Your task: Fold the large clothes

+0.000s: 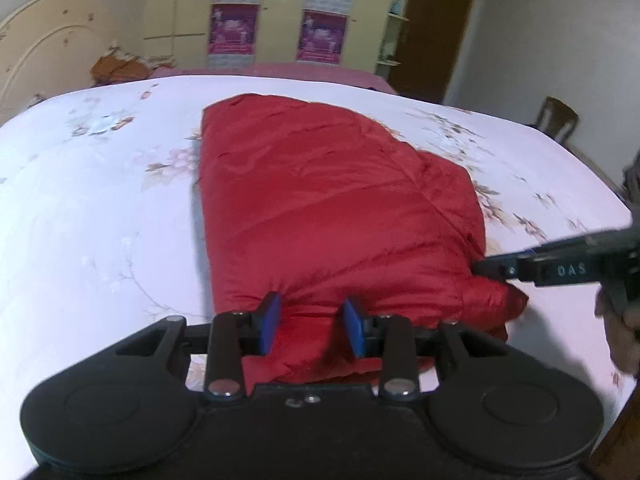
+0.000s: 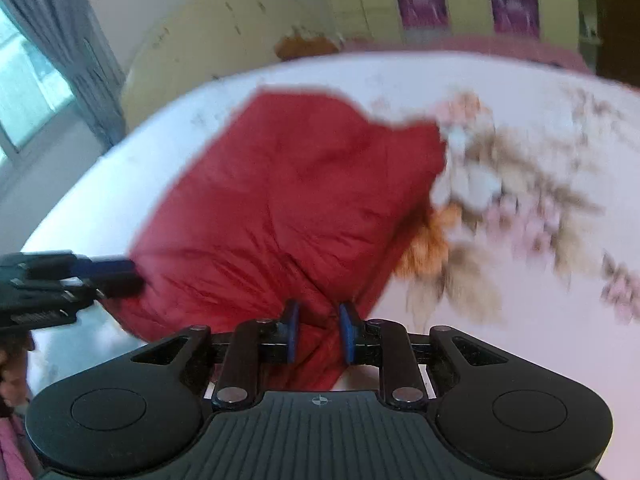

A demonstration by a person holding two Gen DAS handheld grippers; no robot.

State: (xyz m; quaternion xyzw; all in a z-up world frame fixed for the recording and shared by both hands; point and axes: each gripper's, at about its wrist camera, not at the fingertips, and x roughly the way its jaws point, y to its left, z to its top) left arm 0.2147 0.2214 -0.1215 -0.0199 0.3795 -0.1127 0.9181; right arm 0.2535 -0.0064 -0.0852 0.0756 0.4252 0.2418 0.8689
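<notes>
Gripping the near hem of the red padded jacket (image 1: 320,208), the left gripper (image 1: 312,322) has its blue pads (image 1: 269,322) pressed into a thick bunch of the fabric, jaws part-way apart around it. The right gripper (image 2: 319,330) pinches a narrower gathered fold of the same near edge, its blue pads close together with the cloth squeezed between them. Each tool shows in the other's view, entering from the side at the jacket's near corner.

The jacket lies on the bed (image 1: 100,208), on a white bedsheet printed with pale pink and brown flowers. It is a glossy, quilted, puffy garment, deep red, with stitched seams and shallow creases running across its upper face. It lies as one compact, elongated block, narrower at the far end, with the near edge lifted and puckered where both tools hold it. In the right wrist view a tuft of orange-brown fur trim (image 2: 430,236) shows at its right edge.

Beyond the jacket stand a cream headboard (image 1: 44,48), a yellow wardrobe (image 1: 280,8) with purple posters, and a brown door (image 1: 436,24).
</notes>
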